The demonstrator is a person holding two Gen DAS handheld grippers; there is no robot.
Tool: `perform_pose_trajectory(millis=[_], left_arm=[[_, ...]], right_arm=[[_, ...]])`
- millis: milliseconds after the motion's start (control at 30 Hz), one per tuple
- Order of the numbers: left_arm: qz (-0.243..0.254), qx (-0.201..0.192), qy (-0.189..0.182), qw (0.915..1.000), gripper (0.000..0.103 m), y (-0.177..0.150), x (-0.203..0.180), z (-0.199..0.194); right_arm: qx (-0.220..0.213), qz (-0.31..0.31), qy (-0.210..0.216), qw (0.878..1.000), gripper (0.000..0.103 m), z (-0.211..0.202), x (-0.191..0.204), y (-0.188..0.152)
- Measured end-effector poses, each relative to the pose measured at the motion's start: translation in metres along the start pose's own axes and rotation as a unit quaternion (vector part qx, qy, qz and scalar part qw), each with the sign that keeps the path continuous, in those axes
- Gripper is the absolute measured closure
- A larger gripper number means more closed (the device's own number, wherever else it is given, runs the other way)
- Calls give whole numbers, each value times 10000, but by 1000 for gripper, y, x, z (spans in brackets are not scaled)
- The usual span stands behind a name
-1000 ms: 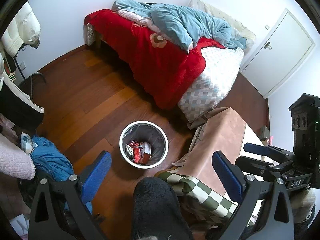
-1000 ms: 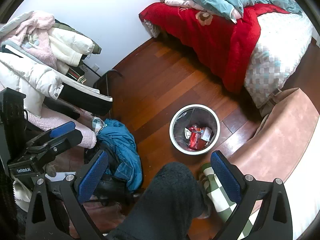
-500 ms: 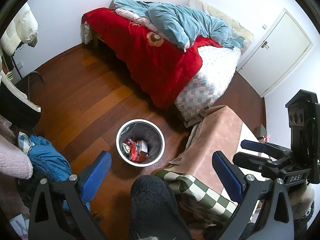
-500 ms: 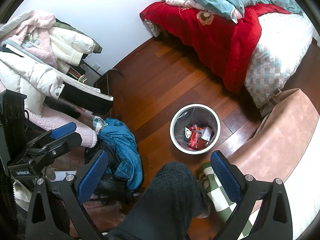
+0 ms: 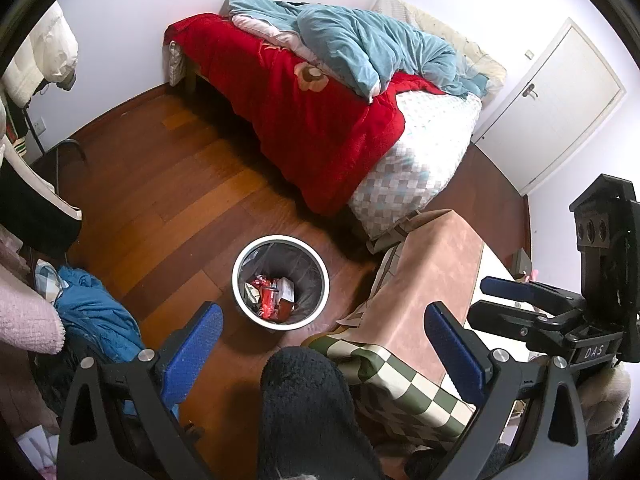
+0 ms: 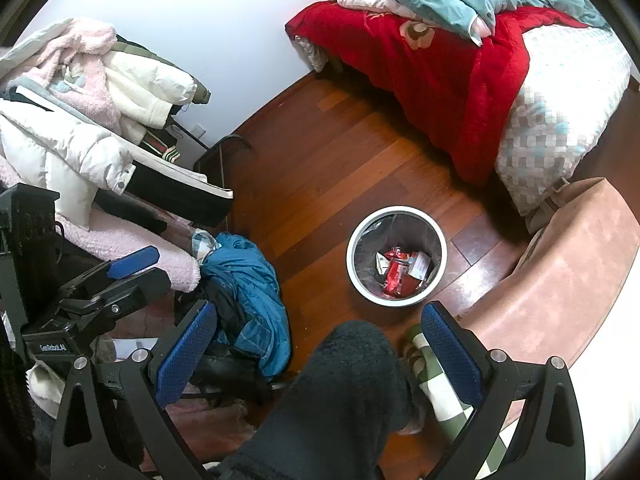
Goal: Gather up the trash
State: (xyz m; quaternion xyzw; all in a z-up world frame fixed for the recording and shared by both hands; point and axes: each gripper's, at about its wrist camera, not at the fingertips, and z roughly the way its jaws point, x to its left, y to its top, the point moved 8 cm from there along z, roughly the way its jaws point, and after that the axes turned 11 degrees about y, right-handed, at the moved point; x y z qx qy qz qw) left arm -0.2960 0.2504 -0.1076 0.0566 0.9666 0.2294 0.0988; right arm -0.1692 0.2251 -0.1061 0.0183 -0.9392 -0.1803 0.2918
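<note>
A white round trash bin (image 5: pixel 245 304) with a dark liner stands on the wooden floor; it also shows in the right wrist view (image 6: pixel 356 276). Red and white wrappers (image 5: pixel 272 294) lie inside it, seen too in the right wrist view (image 6: pixel 400 270). My left gripper (image 5: pixel 322 338) is open and empty, held high above the floor, with the bin just beyond its left finger. My right gripper (image 6: pixel 320 338) is open and empty, with the bin ahead of it. Each gripper shows at the edge of the other's view.
A bed with a red blanket (image 5: pixel 304 112) and blue duvet stands at the back. A table with a pink mat (image 5: pixel 428 284) and checked cloth is at right. Piled clothes (image 6: pixel 92 112) and a blue jacket (image 6: pixel 248 280) lie at left. A white door (image 5: pixel 560 96) is far right.
The left wrist view has shifted slightly; the bin sits a little further left and lower in it. The right gripper has hardly moved. Both stay open.
</note>
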Motion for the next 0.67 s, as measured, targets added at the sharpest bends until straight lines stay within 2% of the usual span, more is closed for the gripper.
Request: perform_pose_trajectory(millis=[667], left_arm=[[-32, -45, -106, 9999, 0, 0, -4, -8]], right_arm=[[-19, 20, -2, 10000, 0, 1, 1, 5]])
